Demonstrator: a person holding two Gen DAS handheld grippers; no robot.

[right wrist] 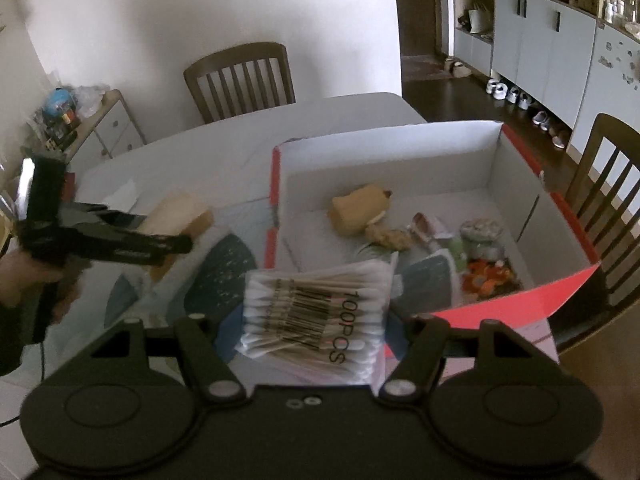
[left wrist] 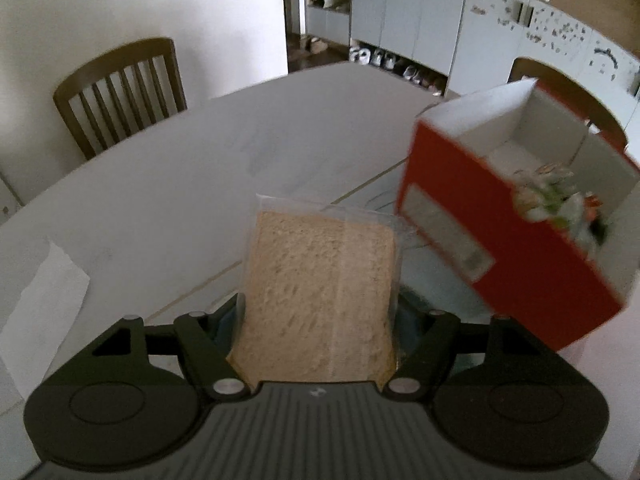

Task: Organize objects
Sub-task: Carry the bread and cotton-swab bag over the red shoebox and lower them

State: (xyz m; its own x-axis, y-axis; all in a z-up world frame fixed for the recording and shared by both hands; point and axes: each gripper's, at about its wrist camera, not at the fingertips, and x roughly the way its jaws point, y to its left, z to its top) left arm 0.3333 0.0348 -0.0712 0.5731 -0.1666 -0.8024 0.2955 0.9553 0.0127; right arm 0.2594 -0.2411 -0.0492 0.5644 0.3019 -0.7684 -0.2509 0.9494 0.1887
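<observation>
My left gripper is shut on a wrapped slice of bread, held above the table left of the red box. In the right wrist view the left gripper shows at the left with the bread between its fingers. My right gripper is shut on a clear pack of cotton swabs, held over the near left corner of the red box. The box holds a tan plush toy, a small jar and several other small items.
The white table carries a sheet of white paper at the left. Wooden chairs stand at the far side, and another chair stands right of the box. A patterned mat lies under the box's left side.
</observation>
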